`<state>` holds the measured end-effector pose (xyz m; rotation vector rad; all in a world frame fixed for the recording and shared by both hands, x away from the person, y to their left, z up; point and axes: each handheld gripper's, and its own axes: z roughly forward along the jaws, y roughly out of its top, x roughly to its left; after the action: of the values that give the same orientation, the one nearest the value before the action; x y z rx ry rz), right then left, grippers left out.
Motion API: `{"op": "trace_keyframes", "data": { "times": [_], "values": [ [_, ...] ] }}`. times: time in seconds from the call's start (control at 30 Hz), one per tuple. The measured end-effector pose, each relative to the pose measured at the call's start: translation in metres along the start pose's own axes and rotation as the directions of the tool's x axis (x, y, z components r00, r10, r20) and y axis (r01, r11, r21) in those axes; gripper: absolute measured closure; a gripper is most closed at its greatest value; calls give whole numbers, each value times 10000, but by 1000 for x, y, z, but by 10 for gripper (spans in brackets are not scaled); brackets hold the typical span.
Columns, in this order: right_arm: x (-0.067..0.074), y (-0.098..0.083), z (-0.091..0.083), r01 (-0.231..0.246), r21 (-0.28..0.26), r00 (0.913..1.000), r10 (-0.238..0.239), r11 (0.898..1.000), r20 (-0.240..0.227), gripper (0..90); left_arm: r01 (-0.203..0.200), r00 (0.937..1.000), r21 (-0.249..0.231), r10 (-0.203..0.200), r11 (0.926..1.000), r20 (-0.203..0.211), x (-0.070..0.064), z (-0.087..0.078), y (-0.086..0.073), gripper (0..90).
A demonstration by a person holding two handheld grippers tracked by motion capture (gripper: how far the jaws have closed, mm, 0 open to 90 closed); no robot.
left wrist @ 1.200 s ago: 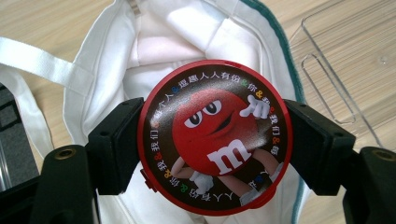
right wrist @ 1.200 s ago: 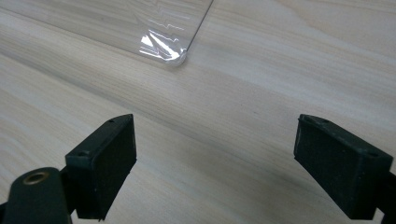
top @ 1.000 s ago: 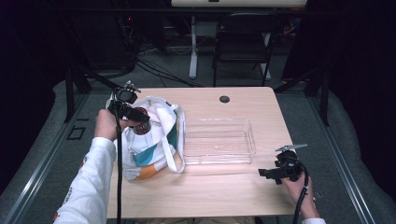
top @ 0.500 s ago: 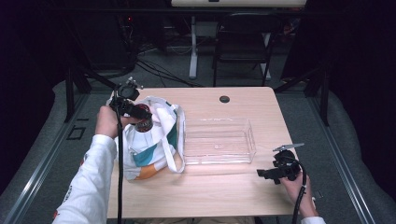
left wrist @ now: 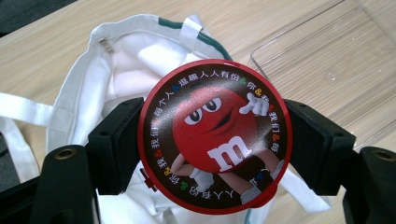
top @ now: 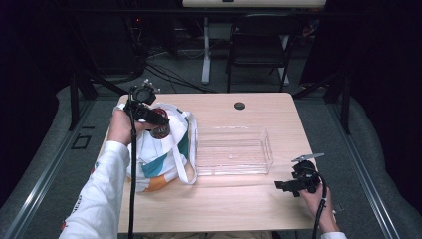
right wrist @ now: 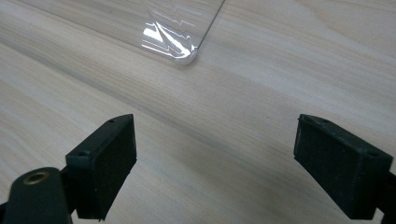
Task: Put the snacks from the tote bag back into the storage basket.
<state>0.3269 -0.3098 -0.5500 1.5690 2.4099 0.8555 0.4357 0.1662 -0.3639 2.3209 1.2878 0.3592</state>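
Note:
My left gripper (left wrist: pixel 215 154) is shut on a round candy tin (left wrist: pixel 215 142) with a red rim and a red cartoon character on its lid. It holds the tin just above the open mouth of a white cloth tote bag (left wrist: pixel 116 70). From above, the left gripper (top: pixel 158 122) and the tin (top: pixel 160 130) hover over the bag (top: pixel 159 154) at the table's left. A clear plastic tray (top: pixel 231 149) lies in the middle. My right gripper (top: pixel 278 185) rests low at the front right, open, with bare table between its jaws (right wrist: pixel 215 154).
A small black disc (top: pixel 239 105) lies near the table's far edge. The bag's straps (top: pixel 186 172) trail beside the tray's left end. The tray's corner (right wrist: pixel 175 44) lies just ahead of the right gripper. A chair (top: pixel 259 45) and desk legs stand beyond the table.
The left gripper has lifted the tin slightly up and away from the bag's opening. The right gripper has stayed where it was.

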Motion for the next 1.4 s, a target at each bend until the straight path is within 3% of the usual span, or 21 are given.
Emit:
{"op": "trace_keyframes", "data": {
  "times": [0.7,1.4],
  "values": [
    [0,-1,-2,19,-107,10000,-19,9999,9,126,-538,9979,-18,538,9986,354,-27,8,18,259],
    [0,-1,-2,-11,-133,10000,11,9999,-6,126,-1048,9907,-21,1045,9945,868,-54,23,32,259]
  ]
}}
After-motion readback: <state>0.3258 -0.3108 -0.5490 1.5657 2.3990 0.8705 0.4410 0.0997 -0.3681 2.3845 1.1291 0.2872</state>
